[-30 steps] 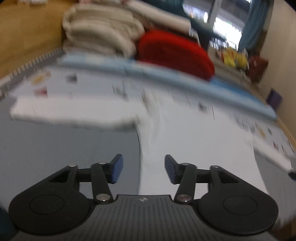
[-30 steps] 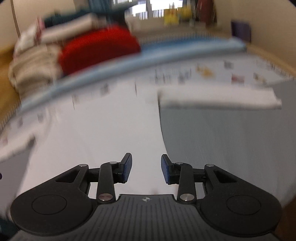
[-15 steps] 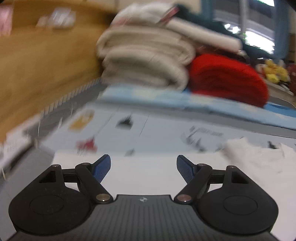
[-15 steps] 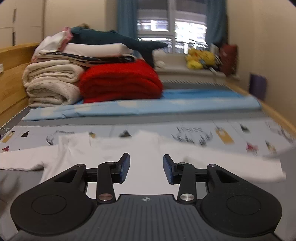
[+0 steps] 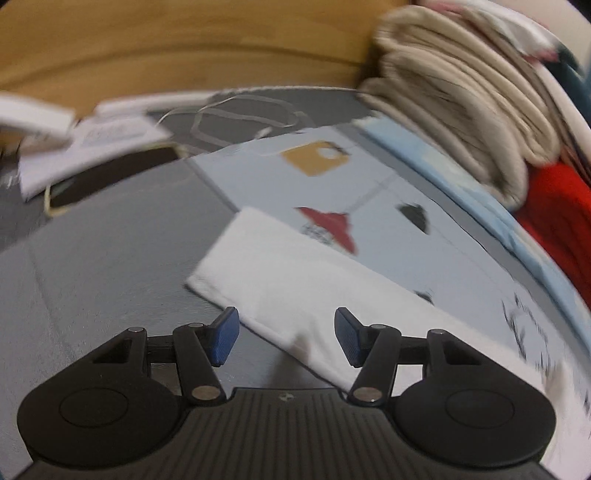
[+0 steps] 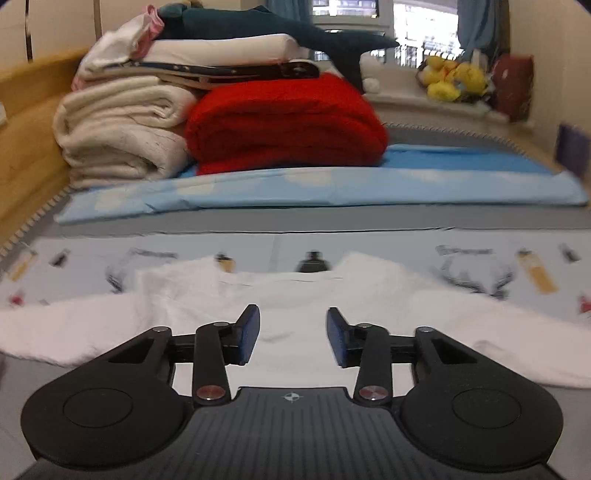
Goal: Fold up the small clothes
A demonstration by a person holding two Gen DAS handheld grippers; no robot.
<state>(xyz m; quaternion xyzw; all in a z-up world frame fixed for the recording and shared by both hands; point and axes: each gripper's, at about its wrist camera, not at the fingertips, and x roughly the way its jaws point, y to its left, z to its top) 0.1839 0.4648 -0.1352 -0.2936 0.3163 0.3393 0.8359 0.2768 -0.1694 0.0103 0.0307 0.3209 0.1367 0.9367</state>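
We see soft, even indoor light, brightest at the window (image 6: 373, 11) behind the red blanket (image 6: 284, 122). Motion blur smears the left view; fisheye bending curves both frames' edges, corners going black.

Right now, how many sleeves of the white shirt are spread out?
2. One sleeve runs out to the picture's left, the other sleeve to the right. Neither is folded in yet.

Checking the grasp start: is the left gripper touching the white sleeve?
Cannot tell. In the left wrist view the closing left gripper frames the white sleeve, nothing pinched between its pads.
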